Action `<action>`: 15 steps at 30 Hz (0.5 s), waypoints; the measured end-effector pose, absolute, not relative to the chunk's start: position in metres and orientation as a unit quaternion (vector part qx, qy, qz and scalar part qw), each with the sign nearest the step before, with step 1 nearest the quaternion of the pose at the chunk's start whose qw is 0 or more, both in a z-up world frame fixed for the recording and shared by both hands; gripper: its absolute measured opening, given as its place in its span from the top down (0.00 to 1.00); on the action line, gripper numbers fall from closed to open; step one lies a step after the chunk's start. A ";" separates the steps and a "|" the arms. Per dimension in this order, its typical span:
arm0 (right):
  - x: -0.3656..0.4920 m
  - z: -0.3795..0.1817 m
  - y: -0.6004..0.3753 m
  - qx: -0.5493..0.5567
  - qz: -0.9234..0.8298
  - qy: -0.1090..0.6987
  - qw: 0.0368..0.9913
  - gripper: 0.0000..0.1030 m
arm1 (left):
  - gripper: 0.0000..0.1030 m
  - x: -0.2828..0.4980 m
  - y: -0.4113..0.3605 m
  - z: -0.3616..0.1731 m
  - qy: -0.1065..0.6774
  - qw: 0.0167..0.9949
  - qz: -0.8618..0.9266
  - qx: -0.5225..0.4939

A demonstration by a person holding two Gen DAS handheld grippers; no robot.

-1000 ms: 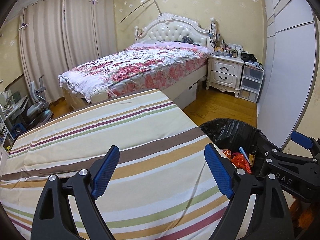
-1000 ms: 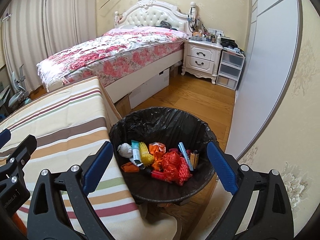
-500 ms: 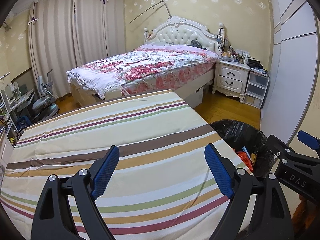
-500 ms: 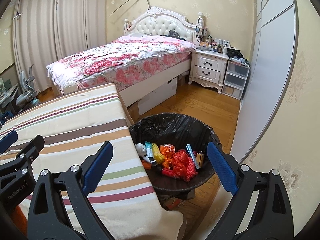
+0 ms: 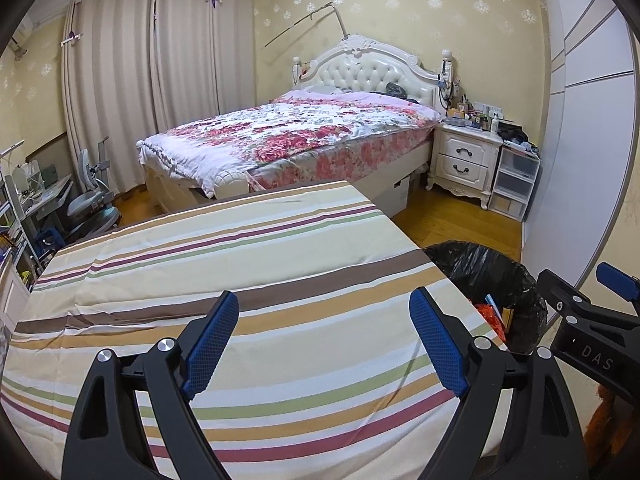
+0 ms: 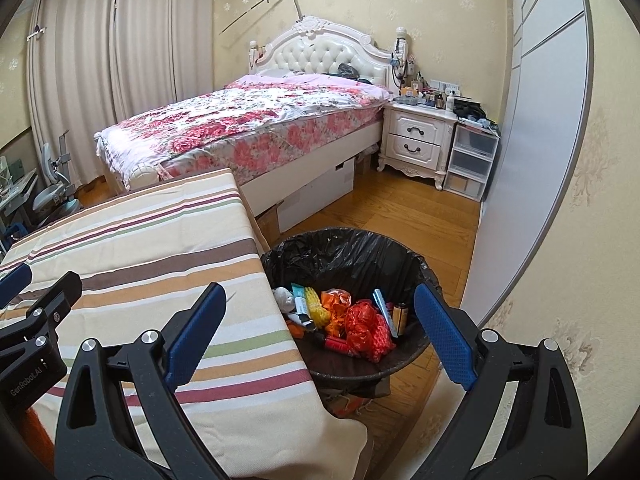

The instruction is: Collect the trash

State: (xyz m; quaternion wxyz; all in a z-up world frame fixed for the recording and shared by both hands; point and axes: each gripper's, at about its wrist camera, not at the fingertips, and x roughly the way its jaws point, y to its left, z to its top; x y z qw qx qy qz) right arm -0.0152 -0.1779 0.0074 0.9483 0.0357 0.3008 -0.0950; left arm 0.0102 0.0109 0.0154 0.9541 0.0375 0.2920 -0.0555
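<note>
A bin lined with a black bag [image 6: 348, 252] stands on the floor at the right end of the striped table [image 6: 140, 248]. It holds several pieces of trash: red netting [image 6: 366, 326], orange wrapper [image 6: 336, 304], yellow netting [image 6: 314, 304], a white wad [image 6: 285, 296], small tubes. The bin also shows in the left wrist view [image 5: 492, 276]. My left gripper [image 5: 324, 344] is open and empty above the striped cloth [image 5: 240, 280]. My right gripper [image 6: 320, 336] is open and empty, above the table's end and the bin.
A bed with a floral cover [image 5: 288, 140] stands behind the table. A white nightstand [image 6: 418, 140] and clear drawers [image 6: 472, 160] are at the back right. A white wardrobe panel [image 6: 528, 160] runs along the right. A desk chair [image 5: 92, 200] is at the far left.
Both grippers have pulled back and up from the bin, so it looks smaller and more of the table and room shows. Both stay open and empty.
</note>
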 end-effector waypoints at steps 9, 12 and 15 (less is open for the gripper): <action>-0.016 0.008 -0.178 0.037 -0.095 0.301 0.948 0.10 | 0.18 0.009 0.010 0.017 0.294 0.954 -0.055 0.037; -0.016 0.008 -0.178 0.036 -0.095 0.301 0.948 0.10 | 0.18 0.008 0.010 0.017 0.295 0.953 -0.056 0.036; -0.016 0.007 -0.178 0.037 -0.095 0.301 0.948 0.10 | 0.18 0.007 0.010 0.017 0.297 0.953 -0.057 0.035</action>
